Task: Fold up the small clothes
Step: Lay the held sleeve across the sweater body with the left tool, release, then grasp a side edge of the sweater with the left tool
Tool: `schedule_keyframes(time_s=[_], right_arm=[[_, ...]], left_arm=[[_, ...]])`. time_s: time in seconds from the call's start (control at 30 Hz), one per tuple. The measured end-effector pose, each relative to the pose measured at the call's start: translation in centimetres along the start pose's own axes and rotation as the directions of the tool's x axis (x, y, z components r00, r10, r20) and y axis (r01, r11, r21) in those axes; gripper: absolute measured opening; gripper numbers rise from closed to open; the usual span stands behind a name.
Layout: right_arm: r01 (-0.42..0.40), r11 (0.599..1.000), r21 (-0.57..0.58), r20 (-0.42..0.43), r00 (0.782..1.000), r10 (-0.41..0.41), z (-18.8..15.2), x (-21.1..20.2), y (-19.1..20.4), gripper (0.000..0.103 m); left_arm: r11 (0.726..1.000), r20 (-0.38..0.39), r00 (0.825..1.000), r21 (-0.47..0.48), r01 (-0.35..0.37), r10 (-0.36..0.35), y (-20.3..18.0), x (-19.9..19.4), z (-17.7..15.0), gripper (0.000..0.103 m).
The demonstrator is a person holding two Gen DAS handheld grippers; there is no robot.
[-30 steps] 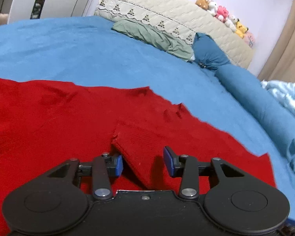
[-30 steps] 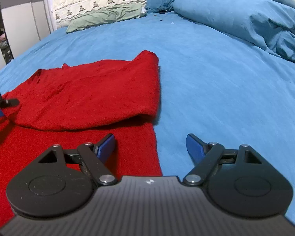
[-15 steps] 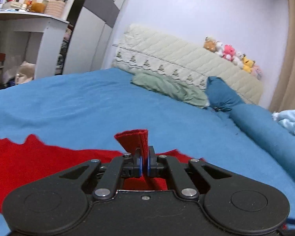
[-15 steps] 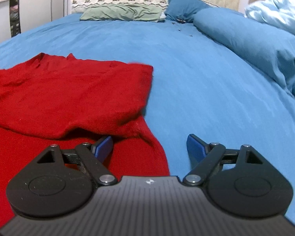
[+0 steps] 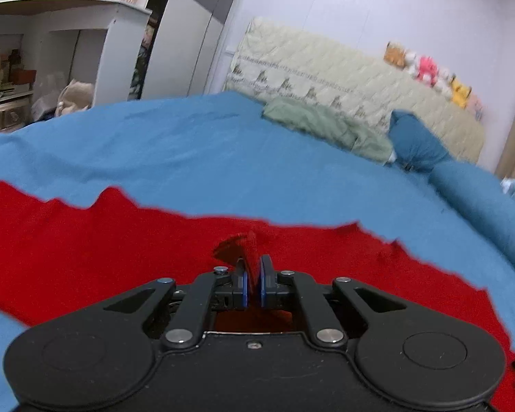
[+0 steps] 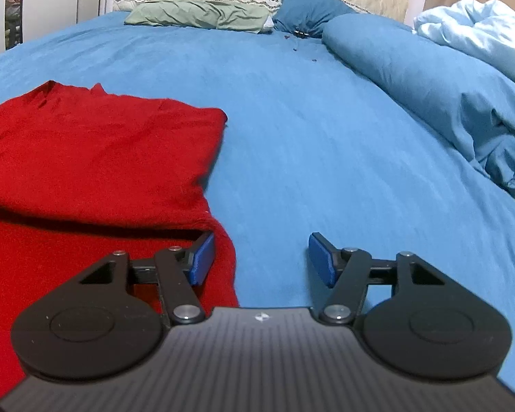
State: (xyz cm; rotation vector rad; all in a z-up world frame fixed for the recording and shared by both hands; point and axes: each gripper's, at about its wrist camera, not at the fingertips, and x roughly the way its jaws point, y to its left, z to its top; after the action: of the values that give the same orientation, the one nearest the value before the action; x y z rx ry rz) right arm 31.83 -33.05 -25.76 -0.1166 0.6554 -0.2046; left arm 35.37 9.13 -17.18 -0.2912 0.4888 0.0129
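From the left wrist view, the left hand-held gripper (image 5: 253, 283) is pinching a raised fold of the red garment (image 5: 120, 247) between its blue pads (image 5: 244, 286), which are standing almost together with only the cloth between them. The log-like stiffness of that little peak suggests a firm hold. The rest of the garment is lying spread across the blue bed (image 5: 195, 151), running wide from left to right under and ahead of this gripper, so its long axis is crossing the gripper's line of sight. A green pillow (image 5: 326, 127) and a quilted headboard (image 5: 343, 82) are sitting well beyond, with a white shelf unit (image 5: 61, 48) off to the left.

From the right wrist view, the right hand-held gripper (image 6: 259, 261) is standing wide but its jaws are closing, with nothing pressed between them yet. Its left pad (image 6: 201, 257) is hovering over the garment's right-hand edge (image 6: 223, 250), while the other pad is over bare blue sheet. The red garment (image 6: 96, 158) is lying to the left and ahead, one layer already doubled over another, its folded edge running across the view. A rumpled duvet (image 6: 429, 96) is lying well apart to the right.

To my eye, the right hand is nearest that lower right edge, and taking it would let both hands carry the next fold together.
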Motion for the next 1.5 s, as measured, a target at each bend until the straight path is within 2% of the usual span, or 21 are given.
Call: schedule_keyframes(time_s=[0.1, 0.13, 0.2, 0.27, 0.3, 0.33, 0.5, 0.63, 0.7, 0.8, 0.93, 1.0, 1.13, 1.27, 1.3, 1.5], right_arm=[[-0.017, 1.000, 0.024, -0.015, 1.000, 0.018, -0.2, -0.4, -0.5, 0.075], [-0.024, 0.999, 0.021, -0.016, 1.000, 0.024, -0.1, -0.7, -0.5, 0.075], [-0.049, 0.999, 0.023, -0.002, 0.999, 0.049, 0.2, -1.6, -0.7, 0.076], [-0.131, 0.990, 0.042, 0.043, 0.991, 0.129, 0.5, -3.0, -0.6, 0.078], [-0.173, 0.984, 0.049, 0.062, 0.984, 0.170, 1.0, -3.4, -0.4, 0.080], [-0.213, 0.976, 0.047, 0.075, 0.975, 0.209, 1.4, -3.6, 0.1, 0.080], [-0.327, 0.945, 0.014, 0.092, 0.941, 0.325, 2.9, -1.8, 3.5, 0.081], [-0.305, 0.950, 0.061, 0.024, 0.952, 0.304, 2.1, 1.1, 4.3, 0.081], [-0.317, 0.945, 0.082, 0.040, 0.948, 0.314, 1.3, 1.2, 3.8, 0.081], [-0.312, 0.946, 0.089, 0.028, 0.950, 0.311, 1.7, 0.7, 3.5, 0.081], [-0.358, 0.928, 0.104, 0.077, 0.933, 0.351, 3.4, 0.4, 3.6, 0.082], [-0.343, 0.933, 0.112, 0.077, 0.939, 0.336, 4.6, 1.3, 4.0, 0.082], [-0.358, 0.923, 0.143, 0.093, 0.933, 0.348, 7.3, 5.4, 4.5, 0.082], [-0.286, 0.942, 0.177, 0.044, 0.958, 0.282, 9.1, 10.1, 3.9, 0.082], [-0.293, 0.937, 0.189, 0.054, 0.956, 0.288, 9.2, 10.4, 3.6, 0.082], [-0.285, 0.936, 0.208, 0.068, 0.959, 0.277, 9.0, 8.9, 3.7, 0.082]], left_arm=[[0.997, -0.043, 0.997, 0.013, -0.071, 0.071, 0.8, -1.3, -0.8, 0.010], [0.995, -0.062, 0.993, 0.019, -0.103, 0.104, 1.2, -1.7, -1.1, 0.013], [0.993, -0.078, 0.990, -0.001, -0.117, 0.116, 1.9, -3.1, -1.3, 0.016], [0.994, -0.055, 0.992, -0.006, -0.111, 0.111, 2.1, -4.6, -1.1, 0.029], [0.994, -0.039, 0.993, 0.015, -0.107, 0.108, 1.7, -5.1, -0.9, 0.041], [0.995, -0.029, 0.995, 0.044, -0.094, 0.095, 1.1, -5.2, -0.6, 0.048], [0.987, -0.049, 0.999, 0.159, 0.025, -0.018, -2.8, -2.3, 0.0, 0.060], [0.987, -0.110, 0.993, 0.148, 0.056, -0.039, -3.5, 0.5, -1.1, 0.060], [0.991, -0.159, 0.987, 0.124, 0.052, -0.031, -2.9, 1.6, -2.2, 0.060], [0.991, -0.134, 0.990, 0.119, 0.061, -0.044, -2.4, 1.5, -3.2, 0.061], [0.986, -0.124, 0.992, 0.160, 0.046, -0.027, -3.1, 1.4, -3.7, 0.065], [0.984, -0.120, 0.993, 0.174, 0.041, -0.020, -3.5, 1.5, -3.7, 0.065], [0.985, -0.118, 0.993, 0.169, 0.045, -0.025, -3.6, 1.8, -3.6, 0.066], [0.983, -0.112, 0.994, 0.179, 0.039, -0.019, -3.8, 2.0, -3.8, 0.066], [0.983, -0.111, 0.994, 0.178, 0.039, -0.019, -3.9, 2.0, -3.8, 0.066], [0.982, -0.112, 0.994, 0.188, 0.029, -0.008, -4.2, 2.1, -3.8, 0.068]])
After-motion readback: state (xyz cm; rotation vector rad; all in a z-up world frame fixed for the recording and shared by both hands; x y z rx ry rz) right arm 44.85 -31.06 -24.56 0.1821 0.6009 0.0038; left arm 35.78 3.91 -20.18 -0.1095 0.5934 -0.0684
